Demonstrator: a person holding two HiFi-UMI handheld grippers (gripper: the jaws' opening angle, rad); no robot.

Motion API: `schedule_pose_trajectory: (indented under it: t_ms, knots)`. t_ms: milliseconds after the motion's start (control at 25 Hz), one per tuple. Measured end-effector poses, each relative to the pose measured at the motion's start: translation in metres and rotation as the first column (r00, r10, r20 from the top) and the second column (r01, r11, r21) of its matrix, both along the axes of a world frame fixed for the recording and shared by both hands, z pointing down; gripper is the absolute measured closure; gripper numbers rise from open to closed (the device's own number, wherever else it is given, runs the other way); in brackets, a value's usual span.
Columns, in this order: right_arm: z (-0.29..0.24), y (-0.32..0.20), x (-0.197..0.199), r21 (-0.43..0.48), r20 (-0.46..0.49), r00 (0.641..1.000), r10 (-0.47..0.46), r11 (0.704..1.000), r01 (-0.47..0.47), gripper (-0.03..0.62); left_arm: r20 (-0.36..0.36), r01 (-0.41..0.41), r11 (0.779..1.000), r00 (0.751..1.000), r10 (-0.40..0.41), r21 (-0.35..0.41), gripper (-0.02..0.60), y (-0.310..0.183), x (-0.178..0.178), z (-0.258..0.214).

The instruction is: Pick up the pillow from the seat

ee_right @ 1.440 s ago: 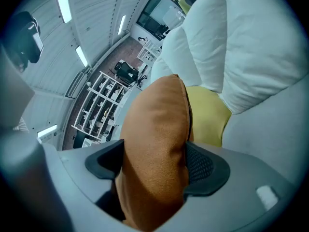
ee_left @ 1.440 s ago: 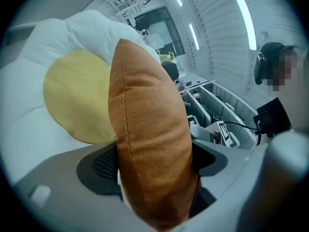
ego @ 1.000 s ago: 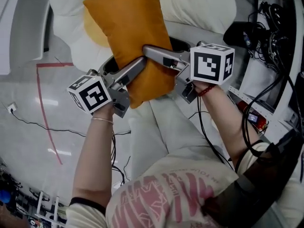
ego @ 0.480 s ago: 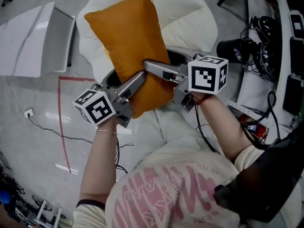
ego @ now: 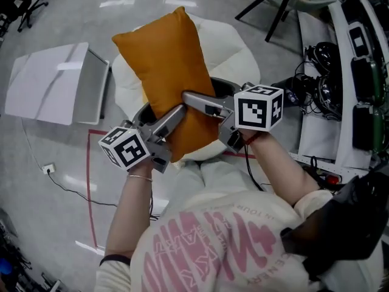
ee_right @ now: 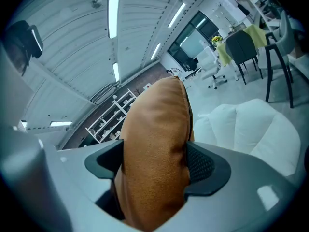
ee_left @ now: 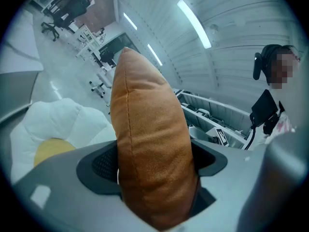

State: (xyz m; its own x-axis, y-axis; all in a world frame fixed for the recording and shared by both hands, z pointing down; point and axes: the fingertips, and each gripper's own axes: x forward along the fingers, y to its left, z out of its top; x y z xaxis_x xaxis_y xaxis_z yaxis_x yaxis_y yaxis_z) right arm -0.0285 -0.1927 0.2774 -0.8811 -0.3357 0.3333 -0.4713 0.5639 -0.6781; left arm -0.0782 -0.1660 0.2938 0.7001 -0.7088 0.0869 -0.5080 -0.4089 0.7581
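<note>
An orange pillow (ego: 167,72) is held upright in the air above a white cushioned seat (ego: 231,44). My left gripper (ego: 167,117) is shut on its lower left edge, and my right gripper (ego: 197,99) is shut on its lower right edge. In the left gripper view the pillow (ee_left: 152,163) fills the gap between the dark pads (ee_left: 104,163) and bulges against them. The right gripper view shows the pillow (ee_right: 154,163) squeezed between that gripper's pads (ee_right: 200,166), with the white seat (ee_right: 246,129) behind it.
A white flat box (ego: 58,90) lies on the floor at the left. Red tape (ego: 91,193) marks the floor. Cables and equipment (ego: 328,72) crowd a white rack at the right. Dark chair legs (ego: 276,2) stand at the top right. A yellow cushion (ee_left: 50,151) shows on the seat.
Both grippers have lifted the pillow up and away from the seat, which now looks smaller and farther below. More floor and the white box have come into view.
</note>
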Motion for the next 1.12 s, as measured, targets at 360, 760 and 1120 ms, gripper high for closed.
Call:
schedule_pose_trajectory:
  t_ms: [360, 760, 1120]
  knots:
    - [-0.085, -0.012, -0.001, 0.134, 0.069, 0.996, 0.050, 0.989, -0.059, 0.183, 0.039, -0.019, 0.988, 0.999, 0.013, 0.153, 0.127, -0.017, -0.004, -0.086]
    - [-0.181, 0.004, 0.005, 0.281, 0.191, 0.982, 0.010, 0.958, -0.065, 0.180, 0.099, -0.006, 0.945, 0.995, -0.028, 0.327, 0.127, -0.001, 0.001, -0.186]
    - [-0.280, 0.028, 0.012, 0.498, 0.309, 0.949, -0.061, 0.860, -0.107, 0.168, 0.192, -0.048, 0.830, 0.979, -0.072, 0.555, 0.126, 0.021, 0.007, -0.288]
